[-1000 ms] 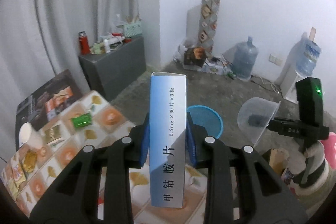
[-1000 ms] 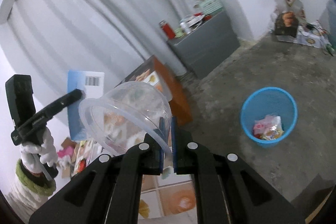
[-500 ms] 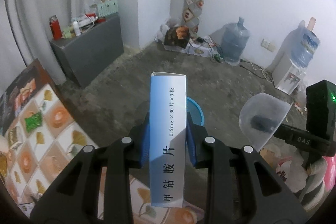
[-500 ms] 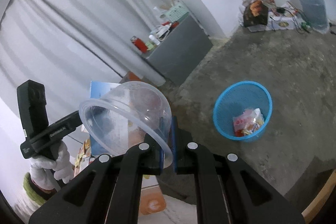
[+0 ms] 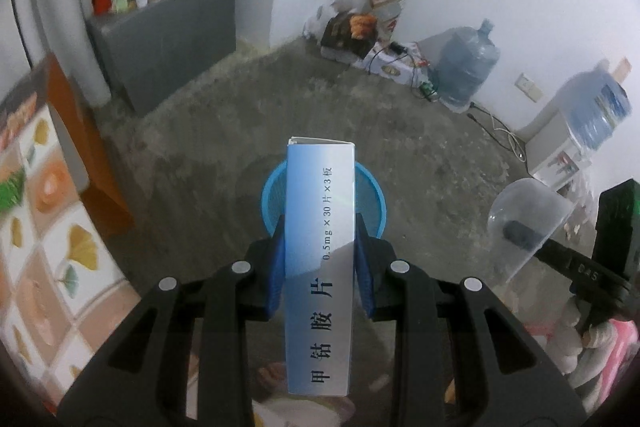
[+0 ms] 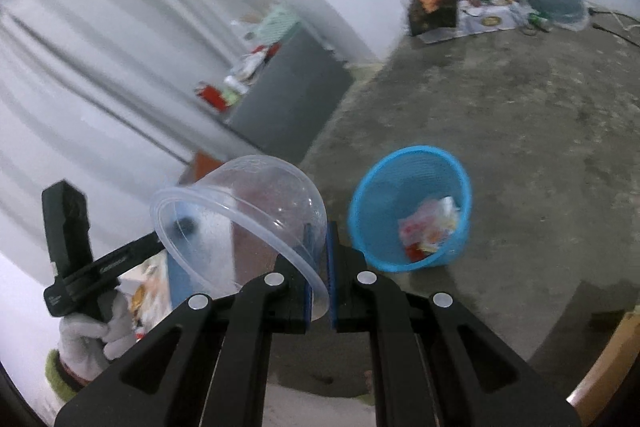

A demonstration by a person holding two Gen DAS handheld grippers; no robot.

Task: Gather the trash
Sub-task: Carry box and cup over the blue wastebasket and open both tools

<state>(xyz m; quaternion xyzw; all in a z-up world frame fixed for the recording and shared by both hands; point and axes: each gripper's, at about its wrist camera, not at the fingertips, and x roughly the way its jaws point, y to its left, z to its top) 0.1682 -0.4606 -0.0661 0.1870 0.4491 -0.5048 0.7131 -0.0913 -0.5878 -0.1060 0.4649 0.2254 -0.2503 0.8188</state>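
Observation:
My left gripper (image 5: 320, 259) is shut on a long blue-and-white medicine box (image 5: 320, 247), which stands upright between the blue pads. Right behind the box, on the floor, sits the blue trash basket (image 5: 372, 195), mostly hidden by it. My right gripper (image 6: 318, 267) is shut on the rim of a clear plastic bowl (image 6: 240, 219), tilted on its side. The same blue trash basket (image 6: 412, 207) lies just right of the bowl in the right wrist view, with crumpled wrappers (image 6: 428, 227) inside. The bowl (image 5: 528, 219) also shows at the right of the left wrist view.
A tiled table (image 5: 48, 227) edges the left side. A grey cabinet (image 5: 168, 35) with bottles stands by the curtain. Water jugs (image 5: 468, 67), boxes and cables line the far wall. A gloved hand (image 6: 92, 331) holds the other gripper's handle. Bare concrete floor surrounds the basket.
Both grippers swung away from the table and lowered over the floor. The blue basket grew larger and nearer in both views. Box and bowl stay gripped.

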